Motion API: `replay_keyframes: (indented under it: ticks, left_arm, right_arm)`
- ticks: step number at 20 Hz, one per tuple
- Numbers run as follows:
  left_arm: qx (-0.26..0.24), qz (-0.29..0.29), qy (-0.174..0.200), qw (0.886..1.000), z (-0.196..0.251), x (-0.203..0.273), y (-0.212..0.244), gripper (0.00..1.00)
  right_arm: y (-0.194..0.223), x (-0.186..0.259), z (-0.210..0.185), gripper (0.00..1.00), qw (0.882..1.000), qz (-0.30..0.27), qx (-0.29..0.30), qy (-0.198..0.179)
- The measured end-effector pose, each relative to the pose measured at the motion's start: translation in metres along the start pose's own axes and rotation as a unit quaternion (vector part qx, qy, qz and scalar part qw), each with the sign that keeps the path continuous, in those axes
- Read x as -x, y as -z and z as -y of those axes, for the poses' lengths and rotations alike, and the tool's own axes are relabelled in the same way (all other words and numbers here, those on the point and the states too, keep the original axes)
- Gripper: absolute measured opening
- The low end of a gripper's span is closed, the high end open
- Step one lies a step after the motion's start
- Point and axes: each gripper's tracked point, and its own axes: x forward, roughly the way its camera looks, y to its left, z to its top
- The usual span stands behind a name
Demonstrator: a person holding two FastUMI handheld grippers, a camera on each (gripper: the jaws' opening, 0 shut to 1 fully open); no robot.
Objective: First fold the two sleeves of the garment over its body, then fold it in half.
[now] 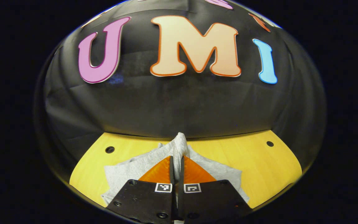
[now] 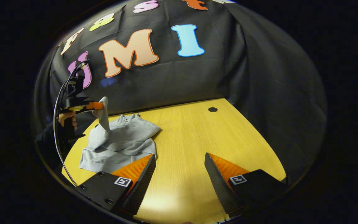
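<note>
Pinching hard, the left gripper [image 1: 176,161] has its two fingers pressed together on a bunched fold of the grey garment [image 1: 141,169], and the cloth pokes up past the tips in a soft rounded peak. From the right gripper view that same left gripper [image 2: 99,105] sits up in the air at the far left, a hand [image 2: 65,119] wrapped round its handle, and a sleeve [image 2: 103,124] of the garment hangs from it in a narrow drooping strip, lifted clear of the worktop [image 2: 197,137]. The rest of the garment [image 2: 123,143] lies in a rumpled heap on the left part of the worktop, a soft fleecy knit with a ribbed hem along its near edge and a collar at the far side. The right gripper [image 2: 180,169] hovers with its fingers spread wide, nothing between them but bare wood; its nearer finger tip sits just beside the garment's hem, and I cannot tell if it touches. The inner faces of those fingers are ridged like saw teeth. The worktop is smooth, pale yellow wood grain with a curved edge and a small dark round hole [image 2: 212,109] near the back.
</note>
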Motion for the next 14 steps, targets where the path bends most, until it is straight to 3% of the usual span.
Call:
replay_keyframes:
  ticks: [7,10,14]
  left_arm:
    - [-0.012,-0.031,0.039,0.999,0.069,-0.032,0.031,0.00]
    - [-0.033,-0.059,0.042,0.997,0.079,-0.044,0.052,0.00]
    - [-0.043,-0.082,0.059,0.994,0.096,-0.044,0.077,0.01]
  right_arm:
    - [0.009,0.005,0.022,0.98,1.000,-0.010,-0.007,0.007]
    - [0.011,0.005,0.027,0.95,1.000,-0.011,-0.001,0.010]
    - [0.011,0.003,0.028,0.98,1.000,-0.012,-0.005,0.009]
